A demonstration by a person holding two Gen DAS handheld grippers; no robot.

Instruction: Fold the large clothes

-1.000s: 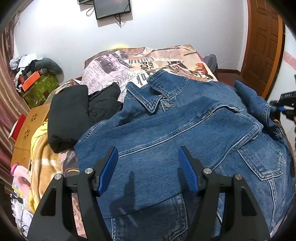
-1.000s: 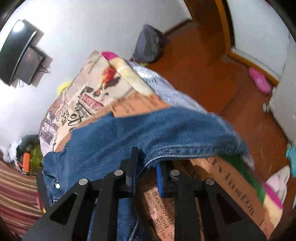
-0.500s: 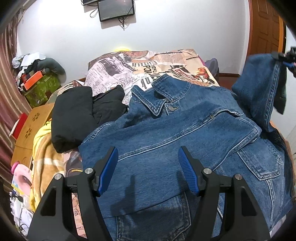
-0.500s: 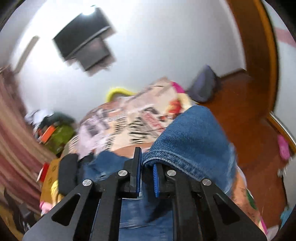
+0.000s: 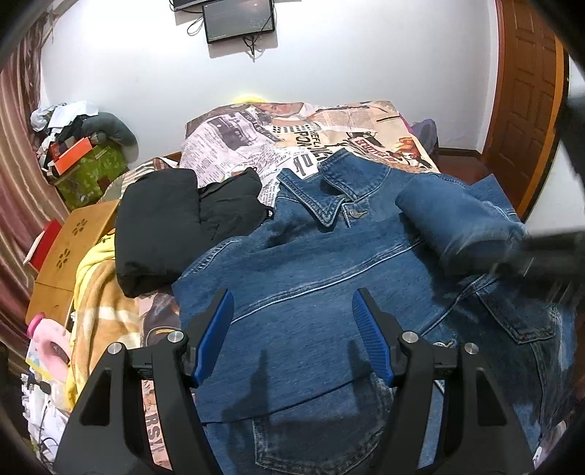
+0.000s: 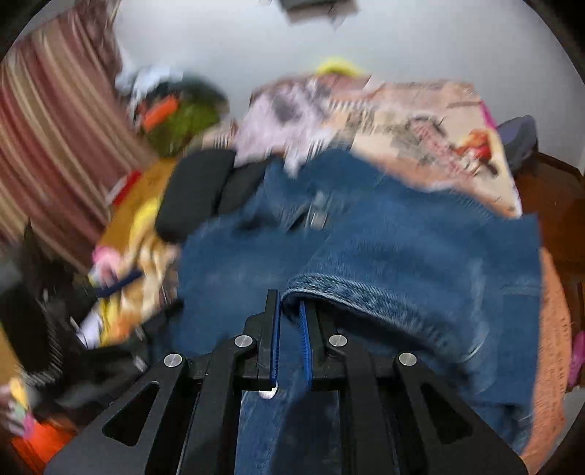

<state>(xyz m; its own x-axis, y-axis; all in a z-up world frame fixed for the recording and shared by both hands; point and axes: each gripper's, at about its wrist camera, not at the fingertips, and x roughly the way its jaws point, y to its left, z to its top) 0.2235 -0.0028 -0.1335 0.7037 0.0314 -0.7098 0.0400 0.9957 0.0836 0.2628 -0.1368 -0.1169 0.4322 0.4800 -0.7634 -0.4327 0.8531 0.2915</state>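
On the bed, a denim jacket (image 5: pixel 310 285) lies face up, collar (image 5: pixel 329 197) twd the far wall, hem nearest the grippers, so its long axis runs away from both tools. Right gripper (image 6: pixel 290 314) is pinched tight on the cuff of the right sleeve (image 6: pixel 384 263), which crosses over the jacket's chest; the sleeve runs from the shoulder on the right side diagonally in twd the middle. Right view is blurry, so exact cuff position over the front is hard to say. Left gripper (image 5: pixel 292 329) hovers just above the lower front w/ jaws wide, nothing btwn them; it's the nearer tool to the jacket's left side and hem. Judging by this, the next move depends on laying that sleeve flat across the chest, not bunched.

Bed cover (image 5: pixel 292 131) is newspaper-print. Black clothes (image 5: pixel 164 226) sit just beside the jacket's left shoulder, a yellow blanket (image 5: pixel 95 292) further left. White wall, wall-mounted screen (image 5: pixel 237 18), wooden door (image 5: pixel 526 91) at right, striped curtain (image 5: pixel 18 164) at left.
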